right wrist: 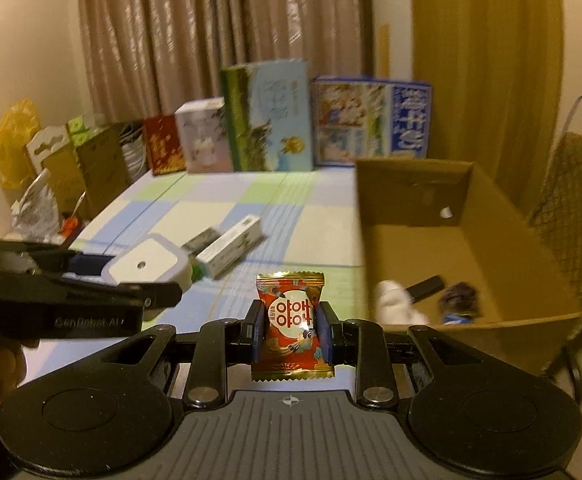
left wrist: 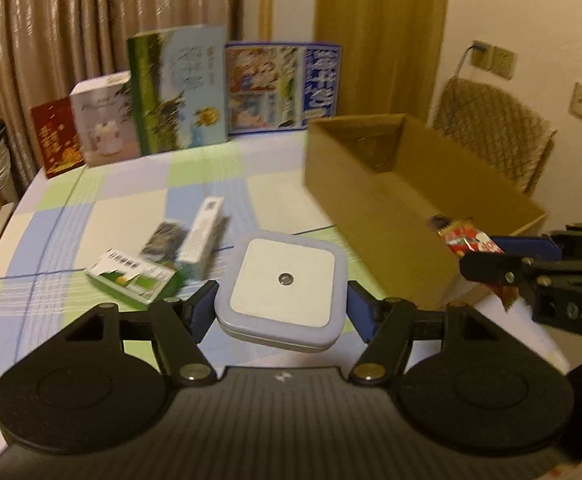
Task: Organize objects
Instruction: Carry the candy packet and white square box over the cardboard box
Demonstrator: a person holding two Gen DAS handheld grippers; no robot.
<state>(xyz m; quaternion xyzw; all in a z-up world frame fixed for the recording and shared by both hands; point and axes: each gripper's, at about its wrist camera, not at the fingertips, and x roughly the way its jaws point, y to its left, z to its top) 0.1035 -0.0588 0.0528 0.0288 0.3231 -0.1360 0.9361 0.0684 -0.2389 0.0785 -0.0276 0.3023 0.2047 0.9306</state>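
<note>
My left gripper (left wrist: 281,306) is shut on a square white night light (left wrist: 283,280), held above the checked tablecloth; it also shows in the right wrist view (right wrist: 147,266). My right gripper (right wrist: 291,330) is shut on a red candy packet (right wrist: 291,320), held near the front left corner of an open cardboard box (right wrist: 527,240). The packet and right gripper show at the right edge of the left wrist view (left wrist: 469,240). The box (left wrist: 375,216) holds a white item (right wrist: 395,304), a black stick (right wrist: 425,286) and a dark item (right wrist: 461,296).
A green and white box (left wrist: 135,280), a long white box (left wrist: 203,236) and a dark packet (left wrist: 163,238) lie on the table (left wrist: 103,216). Several upright boxes (left wrist: 179,88) line the far edge before curtains. A wicker chair (left wrist: 491,128) stands behind the cardboard box.
</note>
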